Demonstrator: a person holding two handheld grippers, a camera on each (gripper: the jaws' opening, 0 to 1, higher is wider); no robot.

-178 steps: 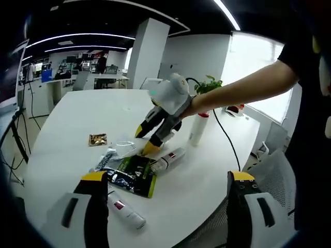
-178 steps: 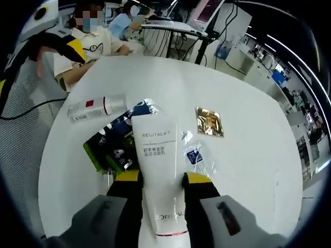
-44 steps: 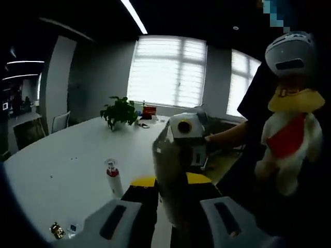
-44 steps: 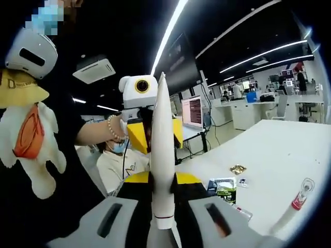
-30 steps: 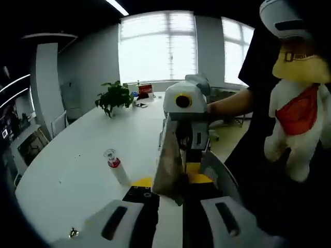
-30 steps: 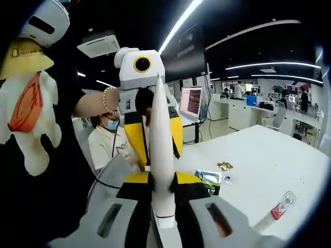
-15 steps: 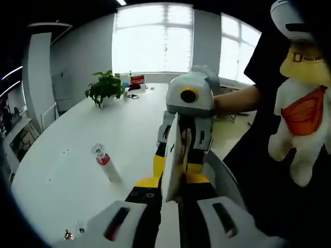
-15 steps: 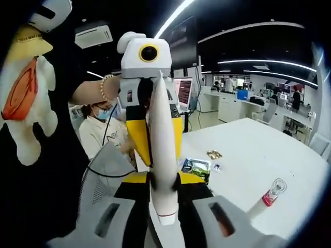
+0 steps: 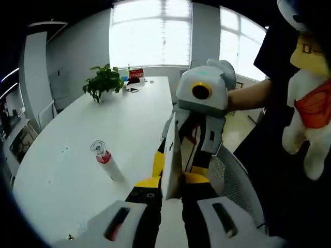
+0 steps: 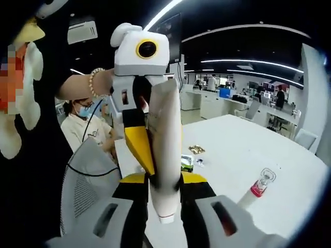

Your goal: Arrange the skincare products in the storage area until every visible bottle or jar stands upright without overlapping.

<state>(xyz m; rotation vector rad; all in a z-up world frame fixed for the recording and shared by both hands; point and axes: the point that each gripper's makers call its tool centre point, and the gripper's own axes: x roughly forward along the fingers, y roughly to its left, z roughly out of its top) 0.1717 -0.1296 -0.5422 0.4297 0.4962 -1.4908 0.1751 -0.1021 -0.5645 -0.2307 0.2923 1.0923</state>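
You are mid-handover: both tools hold the white tube in the air, off the surface's near edge. Your right tool clamps its cap end; your left tool pinches the flat end, arms raised and facing each other. Next, judge which grip to release, then stand the tube beside the upright red-collared bottle mid-surface. Sachets lie farther off.

A white tube, a red-capped white bottle, and yellow-tipped grey grippers.
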